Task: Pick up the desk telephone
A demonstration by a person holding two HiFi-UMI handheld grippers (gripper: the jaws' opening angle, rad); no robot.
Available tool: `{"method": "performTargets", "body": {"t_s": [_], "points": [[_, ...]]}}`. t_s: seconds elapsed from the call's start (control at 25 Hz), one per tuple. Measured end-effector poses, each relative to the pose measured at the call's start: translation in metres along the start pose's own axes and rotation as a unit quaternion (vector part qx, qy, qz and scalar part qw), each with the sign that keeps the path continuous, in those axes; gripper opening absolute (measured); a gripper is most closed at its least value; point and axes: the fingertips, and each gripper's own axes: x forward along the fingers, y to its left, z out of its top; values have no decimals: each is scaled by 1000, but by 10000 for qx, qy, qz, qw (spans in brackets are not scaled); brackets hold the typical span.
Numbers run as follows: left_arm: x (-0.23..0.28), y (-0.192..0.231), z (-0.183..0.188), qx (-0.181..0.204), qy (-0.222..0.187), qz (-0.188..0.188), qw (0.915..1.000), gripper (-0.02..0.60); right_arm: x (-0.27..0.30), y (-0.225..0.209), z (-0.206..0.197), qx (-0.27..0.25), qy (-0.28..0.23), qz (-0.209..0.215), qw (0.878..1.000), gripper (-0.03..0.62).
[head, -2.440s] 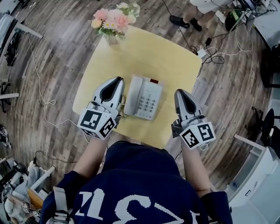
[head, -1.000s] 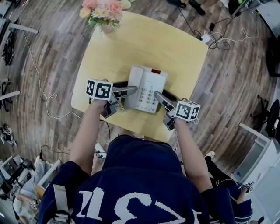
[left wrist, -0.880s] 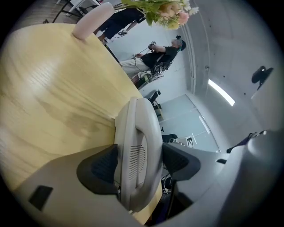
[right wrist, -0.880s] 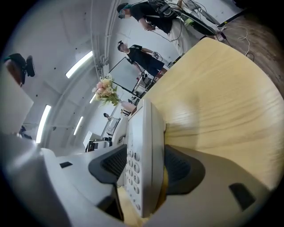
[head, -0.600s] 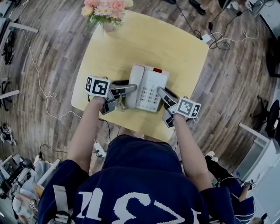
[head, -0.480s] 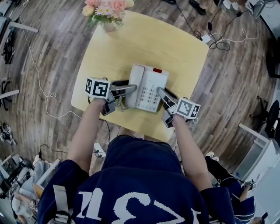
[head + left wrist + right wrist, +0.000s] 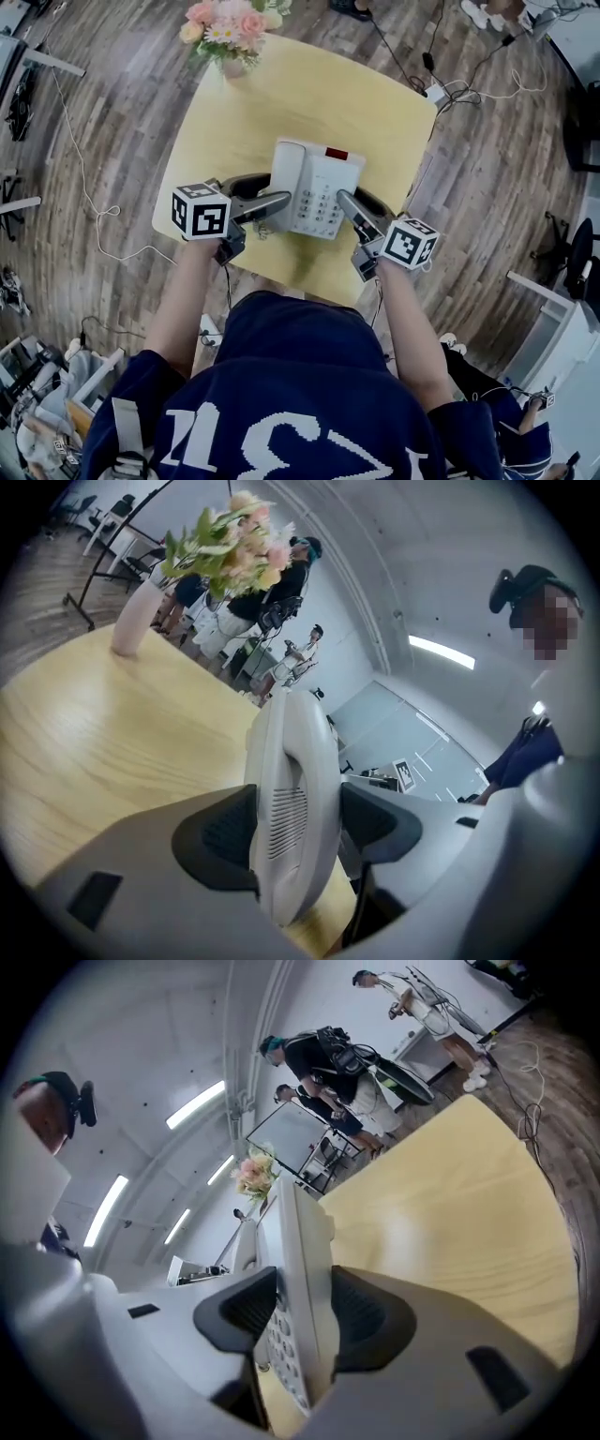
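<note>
The white desk telephone (image 7: 314,186), handset on its left and keypad on its right, hangs level a little above the yellow table (image 7: 370,103). My left gripper (image 7: 270,191) is shut on the handset side (image 7: 289,761), whose ribbed end is pinched between both dark pads. My right gripper (image 7: 356,200) grips the keypad edge (image 7: 298,1232); its jaws have just been closing, and both pads press on that edge. In the gripper views, left gripper (image 7: 295,829) and right gripper (image 7: 300,1314) each show the phone's rim upright between their jaws.
A pink vase of flowers (image 7: 230,28) stands at the table's far left corner and also shows as the vase (image 7: 131,611). Cables and a power strip (image 7: 441,86) lie on the wooden floor beyond the far right corner. The coiled cord (image 7: 263,225) dangles below the phone.
Both grippers came in from beside the phone and closed on its two sides. In the last half second they have risen together, lifting the phone off the table.
</note>
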Motion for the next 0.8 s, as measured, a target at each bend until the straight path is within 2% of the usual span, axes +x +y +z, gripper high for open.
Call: {"method": "performTargets", "body": {"t_s": [0.2, 0.44, 0.64, 0.8], "points": [[-13, -44, 42, 768, -353, -17, 9964, 293, -17, 43, 43, -598, -398, 336, 9968, 196], [-36, -103, 82, 1628, -868, -79, 9828, 293, -44, 102, 87, -1434, -838, 634, 9841, 195], [-50, -147, 104, 2054, -1254, -131, 9705, 291, -70, 145, 114, -2052, -1318, 741, 9670, 193], [-57, -172, 112, 2393, -1375, -139, 9611, 291, -87, 167, 124, -2373, -1527, 812, 9559, 192]]}}
